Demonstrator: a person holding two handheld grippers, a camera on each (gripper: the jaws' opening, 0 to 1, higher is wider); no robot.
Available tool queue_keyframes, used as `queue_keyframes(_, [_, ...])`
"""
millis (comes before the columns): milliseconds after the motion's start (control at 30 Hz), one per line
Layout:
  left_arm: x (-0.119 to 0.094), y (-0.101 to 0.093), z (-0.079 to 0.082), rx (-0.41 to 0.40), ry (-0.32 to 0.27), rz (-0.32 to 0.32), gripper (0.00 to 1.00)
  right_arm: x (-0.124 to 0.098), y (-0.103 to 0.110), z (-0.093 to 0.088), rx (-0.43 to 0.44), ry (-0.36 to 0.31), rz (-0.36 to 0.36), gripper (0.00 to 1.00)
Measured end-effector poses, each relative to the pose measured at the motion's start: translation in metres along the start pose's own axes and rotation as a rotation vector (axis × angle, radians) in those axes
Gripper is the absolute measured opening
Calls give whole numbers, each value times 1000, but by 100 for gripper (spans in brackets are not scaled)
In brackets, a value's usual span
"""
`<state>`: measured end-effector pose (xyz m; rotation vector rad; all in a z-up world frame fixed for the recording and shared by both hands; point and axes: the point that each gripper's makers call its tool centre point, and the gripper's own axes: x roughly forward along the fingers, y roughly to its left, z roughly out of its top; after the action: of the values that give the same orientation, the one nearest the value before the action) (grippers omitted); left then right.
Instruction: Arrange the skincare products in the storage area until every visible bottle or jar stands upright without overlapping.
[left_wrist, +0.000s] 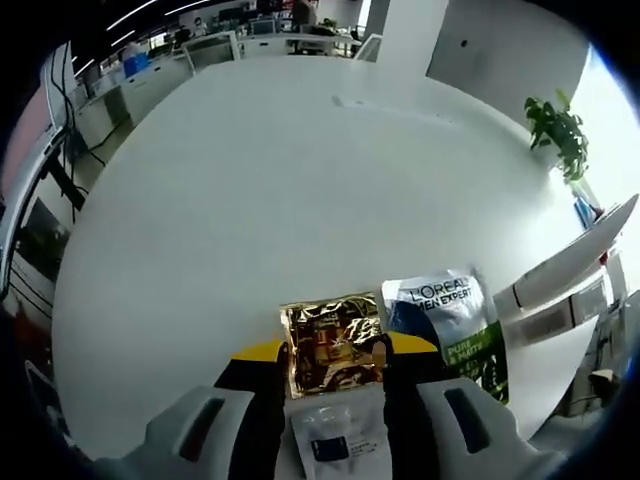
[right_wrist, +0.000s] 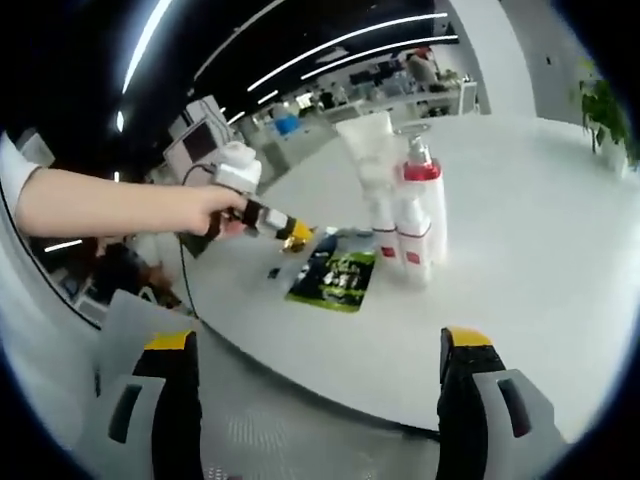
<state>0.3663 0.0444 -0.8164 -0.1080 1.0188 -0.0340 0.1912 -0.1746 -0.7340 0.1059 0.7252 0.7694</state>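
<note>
On the round white tabletop, the left claw straddles a crinkled gold foil sachet at the near edge; whether it grips is unclear. A white-and-green sachet lies just beside it, a small white packet beneath. Lifting may drag those flat packs off the edge. The right claw hangs released; the white tube and red-capped pump bottles stand upright, easily toppled.

1. Your left gripper covers the gold sachet's side edges.
2. The white sachet below the gold sachet runs off the picture's edge.
3. Labels on the bottles are too blurred to read.
</note>
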Motion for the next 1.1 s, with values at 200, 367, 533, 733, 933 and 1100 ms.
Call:
queue_keyframes(200, [7,1,0,16,11,5,40,5,5,9,-139,11,5,100])
queue_keyframes(367, [6,0,-5,10,21,10,40,5,11,11,-204,-12,8,100])
queue_keyframes(533, [7,1,-4,5,19,8,40,5,13,12,-210,-1,35,100])
queue_keyframes(733, [7,0,-4,4,17,10,41,7,-2,18,-300,-6,-27,99])
queue_keyframes(933, [7,1,-4,-5,21,13,41,9,9,20,-392,-38,-22,92])
queue_keyframes(1100, [6,1,-5,-10,23,15,41,11,10,16,-416,-15,-16,94])
